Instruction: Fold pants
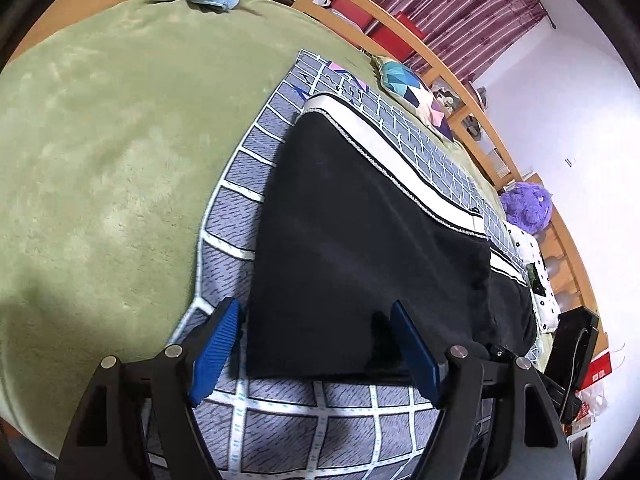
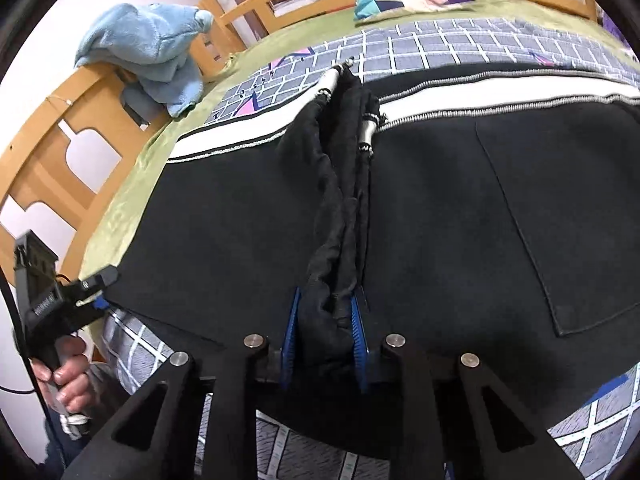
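Observation:
Black pants (image 1: 360, 240) with a white side stripe lie flat on a grey grid-patterned mat (image 1: 304, 420) on a bed. My left gripper (image 1: 316, 320) is open, its blue pads either side of the near hem edge of the pants, low over the mat. In the right wrist view the pants (image 2: 460, 220) fill the middle, back pocket at right. My right gripper (image 2: 326, 308) is shut on a bunched fold of black fabric (image 2: 340, 200) that rises to the stripe edge. The left gripper (image 2: 92, 284) shows at the far left, held by a hand.
A green blanket (image 1: 100, 160) covers the bed. A blue plush towel (image 2: 148, 48) hangs on the wooden bed rail (image 2: 48, 152). A geometric pillow (image 1: 404, 84), a purple plush toy (image 1: 524, 204) and a dotted cloth (image 1: 540, 280) lie along the far rail.

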The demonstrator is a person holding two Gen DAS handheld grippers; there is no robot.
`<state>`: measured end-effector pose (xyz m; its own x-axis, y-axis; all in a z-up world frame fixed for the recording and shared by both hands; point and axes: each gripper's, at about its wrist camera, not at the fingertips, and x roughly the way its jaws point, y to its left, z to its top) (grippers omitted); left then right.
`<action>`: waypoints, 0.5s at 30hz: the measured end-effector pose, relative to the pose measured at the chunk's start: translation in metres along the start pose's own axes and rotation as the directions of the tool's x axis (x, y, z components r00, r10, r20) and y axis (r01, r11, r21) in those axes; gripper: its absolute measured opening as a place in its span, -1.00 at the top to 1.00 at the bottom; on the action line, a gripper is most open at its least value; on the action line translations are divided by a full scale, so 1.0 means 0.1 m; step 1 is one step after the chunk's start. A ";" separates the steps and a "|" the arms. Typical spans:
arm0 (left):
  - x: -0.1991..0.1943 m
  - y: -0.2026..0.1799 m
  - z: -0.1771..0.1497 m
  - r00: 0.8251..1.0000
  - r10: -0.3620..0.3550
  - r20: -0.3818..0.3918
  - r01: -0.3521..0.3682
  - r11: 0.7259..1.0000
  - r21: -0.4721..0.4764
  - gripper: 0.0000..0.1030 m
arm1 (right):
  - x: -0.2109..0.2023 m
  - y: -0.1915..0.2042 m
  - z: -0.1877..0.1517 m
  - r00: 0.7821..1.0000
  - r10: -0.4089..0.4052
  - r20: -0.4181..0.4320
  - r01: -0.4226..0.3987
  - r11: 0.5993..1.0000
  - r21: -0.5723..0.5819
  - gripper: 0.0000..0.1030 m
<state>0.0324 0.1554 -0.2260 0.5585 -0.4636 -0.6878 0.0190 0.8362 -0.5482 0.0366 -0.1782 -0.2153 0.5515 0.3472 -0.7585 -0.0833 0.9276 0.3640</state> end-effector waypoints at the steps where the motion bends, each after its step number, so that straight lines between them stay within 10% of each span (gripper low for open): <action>1: 0.01 -0.02 0.00 1.000 0.016 0.000 -0.016 1.000 0.001 -0.43 | -0.01 0.03 0.01 1.000 -0.011 -0.001 0.011 1.000 -0.018 0.53; 8: -0.07 -0.38 0.08 0.977 0.204 0.059 -0.207 0.976 0.061 0.49 | -0.24 0.05 0.00 0.999 -0.048 -0.012 0.047 0.993 -0.106 0.13; 15: -0.39 -1.45 0.23 0.968 0.160 0.194 -0.214 0.929 0.302 0.64 | -0.73 -0.19 -0.03 0.980 -0.184 0.071 0.194 0.965 -0.174 0.09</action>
<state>0.0273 0.0586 -0.1089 0.7044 -0.2585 -0.6611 0.1491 0.9644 -0.2182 -0.0043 -0.2210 -0.1689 0.6151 0.1595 -0.7722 -0.1177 0.9869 0.1101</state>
